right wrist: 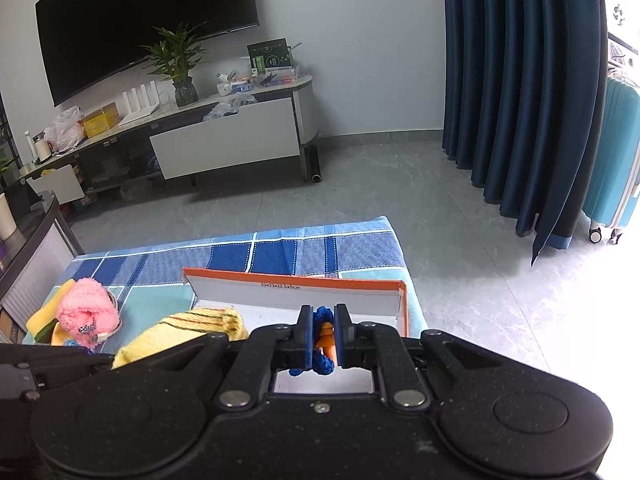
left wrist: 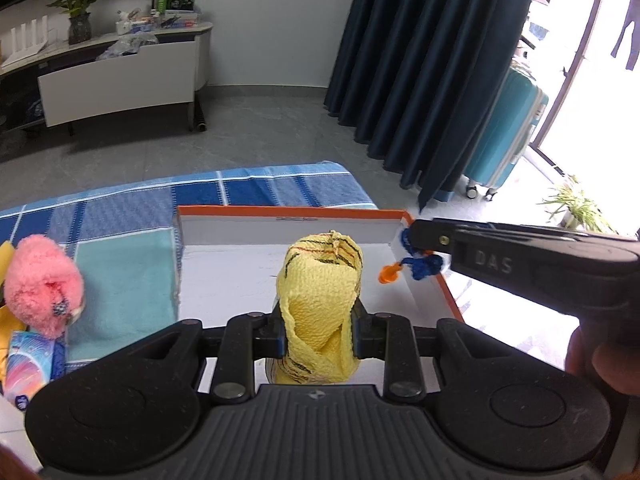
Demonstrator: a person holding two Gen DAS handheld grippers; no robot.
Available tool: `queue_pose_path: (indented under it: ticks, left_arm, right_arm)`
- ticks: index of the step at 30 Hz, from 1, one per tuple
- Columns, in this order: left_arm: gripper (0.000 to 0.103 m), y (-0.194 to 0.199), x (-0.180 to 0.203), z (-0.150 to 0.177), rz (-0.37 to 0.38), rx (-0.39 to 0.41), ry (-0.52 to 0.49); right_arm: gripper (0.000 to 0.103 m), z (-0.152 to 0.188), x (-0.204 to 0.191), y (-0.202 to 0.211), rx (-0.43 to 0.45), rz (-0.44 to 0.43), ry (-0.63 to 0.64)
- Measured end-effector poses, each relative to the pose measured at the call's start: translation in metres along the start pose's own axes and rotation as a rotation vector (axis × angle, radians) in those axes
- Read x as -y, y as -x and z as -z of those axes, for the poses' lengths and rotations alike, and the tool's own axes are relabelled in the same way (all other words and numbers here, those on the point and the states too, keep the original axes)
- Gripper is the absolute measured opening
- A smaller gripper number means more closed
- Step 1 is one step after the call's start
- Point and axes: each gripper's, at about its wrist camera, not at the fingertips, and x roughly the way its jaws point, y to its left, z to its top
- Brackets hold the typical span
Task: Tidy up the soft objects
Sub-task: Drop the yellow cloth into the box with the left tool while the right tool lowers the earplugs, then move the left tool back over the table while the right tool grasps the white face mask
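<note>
Yellow knitted cloth roll [left wrist: 320, 304] pinched by left gripper [left wrist: 318, 338], blue-orange knit toy [right wrist: 322, 340] by right gripper [right wrist: 323, 334] over white orange-rimmed box [left wrist: 288, 213]; snagging on release is risked w/ loose yarn.

The floor [right wrist: 380, 200] has grey tiles and the wall [right wrist: 360, 40] is pale. A big black television [right wrist: 148, 24] hangs over a low white cabinet [right wrist: 224, 148] with a green plant [right wrist: 176, 60]. Dark blue curtains [right wrist: 520, 80] hang beside a very bright window [left wrist: 592, 80], with a turquoise suitcase [right wrist: 616, 160] near them

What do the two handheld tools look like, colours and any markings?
Both are matte black plastic. The left tool has a ribbed grey base plate, silver rivets and blue pad edges. The right tool has blue pads; its side reads "DAS" in raised letters in the left wrist view.
</note>
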Motion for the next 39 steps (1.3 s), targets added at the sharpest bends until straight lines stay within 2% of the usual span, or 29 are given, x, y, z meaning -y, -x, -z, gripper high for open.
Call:
queue_pose_path:
  ticks: [6, 10, 12, 14, 15, 16, 17, 20, 21, 22, 26, 31, 34, 39]
  left_arm:
    - [0.030, -0.011, 0.011, 0.003, 0.095, -0.022, -0.040]
    - [0.031, -0.023, 0.015, 0.003, 0.109, -0.037, -0.043]
    - [0.031, -0.026, 0.014, 0.002, 0.108, -0.031, -0.031]
    - [0.034, -0.027, 0.012, -0.001, 0.094, -0.023, -0.017]
    - [0.035, -0.027, 0.011, -0.002, 0.087, -0.020, -0.015]
    - [0.038, -0.027, 0.010, -0.003, 0.081, -0.019, -0.013]
    - [0.047, -0.027, 0.008, -0.004, 0.077, -0.019, -0.007]
    - [0.061, -0.025, 0.003, -0.004, 0.067, -0.023, 0.007]
    - [0.067, -0.024, 0.003, -0.004, 0.059, -0.027, 0.011]
    - [0.080, -0.022, 0.002, -0.004, 0.054, -0.026, 0.016]
    - [0.093, -0.009, 0.002, -0.006, 0.029, -0.004, 0.011]
    - [0.095, 0.007, 0.000, -0.004, -0.021, 0.007, 0.010]
    - [0.096, 0.015, -0.004, -0.001, -0.077, -0.007, 0.017]
    - [0.097, 0.031, -0.012, 0.006, -0.136, -0.015, 0.032]
  right_arm:
    - [0.014, -0.005, 0.003, -0.004, -0.003, -0.023, -0.029]
    - [0.018, -0.007, 0.004, -0.004, -0.017, -0.055, -0.047]
    - [0.025, -0.007, 0.005, -0.002, -0.024, -0.085, -0.057]
    - [0.051, -0.007, 0.004, 0.002, -0.025, -0.107, -0.054]
    - [0.056, -0.007, 0.004, 0.006, -0.019, -0.115, -0.053]
    - [0.067, -0.007, 0.003, 0.010, -0.007, -0.122, -0.056]
    - [0.073, -0.008, 0.004, 0.013, 0.003, -0.127, -0.060]
    - [0.073, -0.011, 0.004, 0.025, 0.031, -0.121, -0.065]
    - [0.074, -0.012, 0.004, 0.028, 0.038, -0.116, -0.065]
    - [0.074, -0.013, 0.004, 0.030, 0.046, -0.108, -0.063]
    - [0.074, -0.011, 0.001, 0.039, 0.064, -0.076, -0.043]
    - [0.074, -0.006, -0.005, 0.048, 0.083, -0.011, -0.014]
    - [0.076, -0.001, -0.009, 0.054, 0.085, 0.029, 0.001]
    - [0.077, 0.009, -0.013, 0.062, 0.078, 0.031, 0.000]
